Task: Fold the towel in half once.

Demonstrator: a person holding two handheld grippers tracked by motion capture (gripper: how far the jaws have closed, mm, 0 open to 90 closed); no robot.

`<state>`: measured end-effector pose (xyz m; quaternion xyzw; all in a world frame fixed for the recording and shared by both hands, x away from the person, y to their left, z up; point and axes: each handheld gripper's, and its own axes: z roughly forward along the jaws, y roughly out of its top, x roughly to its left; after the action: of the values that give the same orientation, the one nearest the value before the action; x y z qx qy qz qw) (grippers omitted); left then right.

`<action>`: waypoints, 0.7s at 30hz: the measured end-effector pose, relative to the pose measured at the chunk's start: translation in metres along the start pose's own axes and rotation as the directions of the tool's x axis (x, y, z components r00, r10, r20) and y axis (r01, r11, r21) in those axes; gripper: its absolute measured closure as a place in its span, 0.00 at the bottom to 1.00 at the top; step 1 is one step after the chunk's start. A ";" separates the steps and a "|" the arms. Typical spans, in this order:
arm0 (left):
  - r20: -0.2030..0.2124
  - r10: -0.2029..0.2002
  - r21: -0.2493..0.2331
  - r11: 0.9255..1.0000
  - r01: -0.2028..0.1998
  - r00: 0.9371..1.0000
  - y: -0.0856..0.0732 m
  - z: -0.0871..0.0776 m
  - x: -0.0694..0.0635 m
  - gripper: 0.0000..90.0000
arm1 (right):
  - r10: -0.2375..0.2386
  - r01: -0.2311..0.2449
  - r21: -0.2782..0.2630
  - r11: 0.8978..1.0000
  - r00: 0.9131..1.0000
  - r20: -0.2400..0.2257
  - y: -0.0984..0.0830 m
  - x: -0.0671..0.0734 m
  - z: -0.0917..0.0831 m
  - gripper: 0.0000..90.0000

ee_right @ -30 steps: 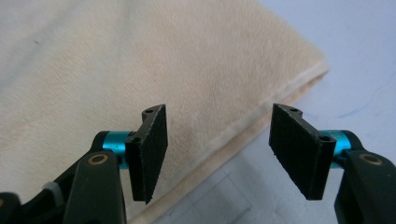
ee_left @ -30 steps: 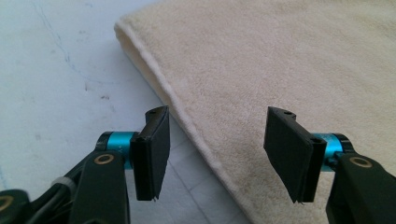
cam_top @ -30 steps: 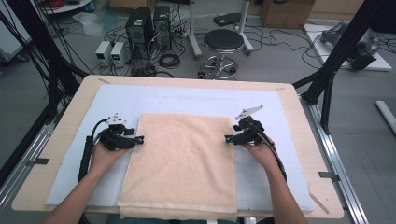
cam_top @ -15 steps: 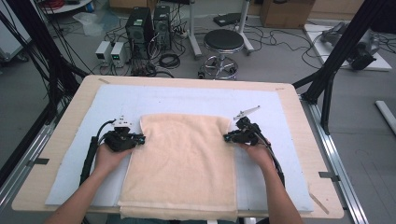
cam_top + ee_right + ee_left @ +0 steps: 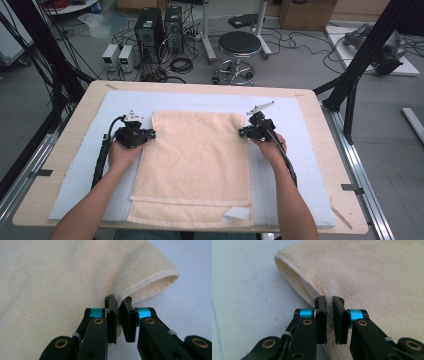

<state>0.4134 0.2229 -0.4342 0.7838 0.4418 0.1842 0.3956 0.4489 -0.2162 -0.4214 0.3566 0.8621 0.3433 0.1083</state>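
A cream towel [image 5: 195,160] lies folded on the white mat, its far edge a fold and its near edges at the table's front. My left gripper [image 5: 150,134] is shut on the towel's left edge [image 5: 317,293], a little below the far left corner; its jaws have just been closing and the cloth is pinched between them. My right gripper [image 5: 242,132] is shut on the towel's right edge [image 5: 130,291] near the far right corner; it too has just closed, with the hemmed edge between its pads. In both gripper views the pinched edge lifts slightly off the mat.
The white mat [image 5: 300,150] covers a wooden table [image 5: 325,125]. A white label [image 5: 236,213] shows at the towel's near right corner. Beyond the table stand a round stool [image 5: 240,45], computer boxes [image 5: 160,25] and cables on the floor. Black frame posts [image 5: 360,65] flank the table.
Both grippers moved inward to the towel's side edges and closed on them. The towel's upper part is now narrower and slightly gathered between the two grippers.
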 end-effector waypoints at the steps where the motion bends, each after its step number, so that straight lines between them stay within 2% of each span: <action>1: -0.002 -0.015 -0.005 1.000 0.015 1.000 0.002 0.003 0.003 0.91 | 0.007 -0.007 0.002 1.000 1.000 0.010 0.005 -0.002 0.001 0.94; 3: -0.019 -0.022 -0.008 1.000 0.022 1.000 0.007 0.008 0.007 0.91 | 0.004 -0.004 -0.002 1.000 1.000 0.027 0.013 -0.007 0.004 0.94; 4: -0.025 -0.031 -0.028 0.999 0.030 0.999 0.009 0.010 0.008 0.91 | 0.013 -0.013 -0.002 1.000 0.999 0.033 0.016 -0.009 0.005 0.93; 5: -0.020 -0.039 -0.028 0.999 0.038 0.999 0.010 0.013 0.010 0.91 | 0.028 -0.028 0.000 1.000 0.999 0.031 0.018 -0.012 0.007 0.93; 7: -0.020 -0.021 -0.003 1.000 0.021 1.000 0.011 0.017 0.013 0.89 | 0.037 -0.037 0.012 0.999 0.999 0.036 0.019 -0.016 0.011 0.86; 8: -0.025 -0.010 0.005 1.000 0.010 1.000 0.010 0.017 0.014 0.85 | 0.031 -0.032 0.003 0.999 0.998 0.046 0.018 -0.017 0.012 0.79; 10: -0.031 -0.006 0.008 1.000 0.006 1.000 0.008 0.016 0.018 0.72 | 0.044 -0.044 -0.008 0.999 0.998 0.033 0.016 -0.018 0.010 0.71; 12: -0.020 -0.014 0.003 1.000 0.014 1.000 0.007 0.010 0.023 0.64 | 0.030 -0.030 -0.008 1.000 0.998 0.047 0.014 -0.017 0.006 0.64; 14: -0.009 -0.027 -0.026 0.999 0.027 1.000 0.008 0.001 0.024 0.60 | 0.026 -0.024 -0.027 0.999 0.999 0.040 0.013 -0.015 -0.002 0.62; 16: -0.001 -0.007 -0.040 0.999 0.007 1.000 0.007 -0.007 0.022 0.57 | 0.000 0.002 -0.051 0.999 0.999 0.042 0.009 -0.009 -0.012 0.59; 21: 0.071 0.063 -0.068 0.996 -0.058 0.995 0.003 -0.033 0.009 0.55 | -0.043 0.044 -0.089 0.995 0.999 0.014 -0.004 0.009 -0.031 0.54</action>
<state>0.3992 0.2444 -0.4121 0.7896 0.3966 0.1817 0.4316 0.4269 -0.2286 -0.4007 0.3344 0.8528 0.3770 0.1369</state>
